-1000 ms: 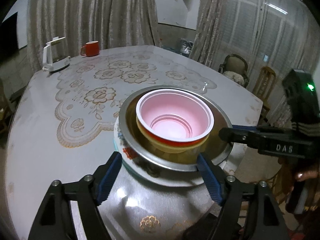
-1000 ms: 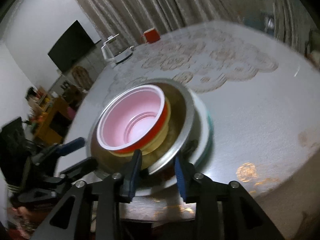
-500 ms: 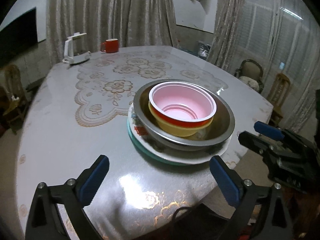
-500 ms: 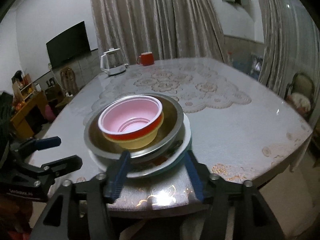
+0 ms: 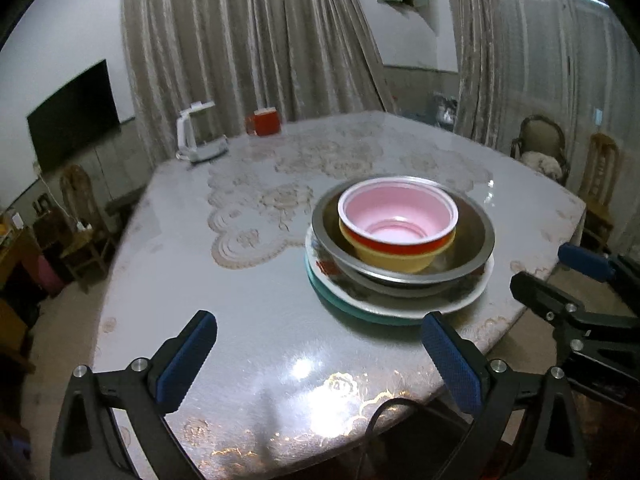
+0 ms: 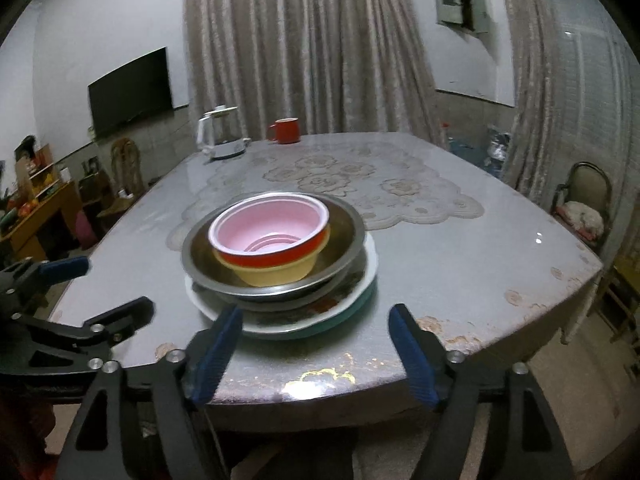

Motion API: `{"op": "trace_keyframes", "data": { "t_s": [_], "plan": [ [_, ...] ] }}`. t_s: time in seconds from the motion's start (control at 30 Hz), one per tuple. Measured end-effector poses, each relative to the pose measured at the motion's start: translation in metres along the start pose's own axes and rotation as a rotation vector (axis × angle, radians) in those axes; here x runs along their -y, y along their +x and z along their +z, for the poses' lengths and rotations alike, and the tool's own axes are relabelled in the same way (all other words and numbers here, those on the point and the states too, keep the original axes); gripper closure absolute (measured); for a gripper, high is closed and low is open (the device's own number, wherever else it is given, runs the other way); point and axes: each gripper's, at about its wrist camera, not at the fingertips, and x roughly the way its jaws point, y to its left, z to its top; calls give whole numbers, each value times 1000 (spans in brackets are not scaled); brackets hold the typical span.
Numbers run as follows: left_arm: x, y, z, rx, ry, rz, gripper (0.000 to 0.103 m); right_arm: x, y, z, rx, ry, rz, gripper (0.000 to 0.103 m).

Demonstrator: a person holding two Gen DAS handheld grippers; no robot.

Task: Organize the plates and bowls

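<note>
Stack: pink-lined red bowl (image 5: pixel 398 220) nested in a yellow bowl (image 5: pixel 394 258), inside a steel bowl (image 5: pixel 472 258), on white and teal plates (image 5: pixel 400 306).
Place: on the counter (image 5: pixel 248 288), ahead of my fingers.
Left fingers (image 5: pixel 320 360): released, spread wide, nothing between.
Right fingers (image 6: pixel 316 350): opening, nothing between.

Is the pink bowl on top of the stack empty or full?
Empty: the pink bowl sits upright with its bare, ridged bottom showing in both views.

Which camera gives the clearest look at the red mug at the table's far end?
The right wrist view: the red mug is sharper there, handle visible. In the left wrist view the mug is blurred.
</note>
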Motion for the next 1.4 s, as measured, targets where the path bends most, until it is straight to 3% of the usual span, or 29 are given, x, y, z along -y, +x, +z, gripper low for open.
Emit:
{"op": "trace_keyframes", "data": {
  "t_s": [0.23,1.4],
  "plan": [
    [-8,-6,0,30,-35,2,0,1,-3,0,13,7,-12,25],
    [-6,7,-3,-27,-30,34,0,-8,4,3,-20,-15,14,25]
  ]
}}
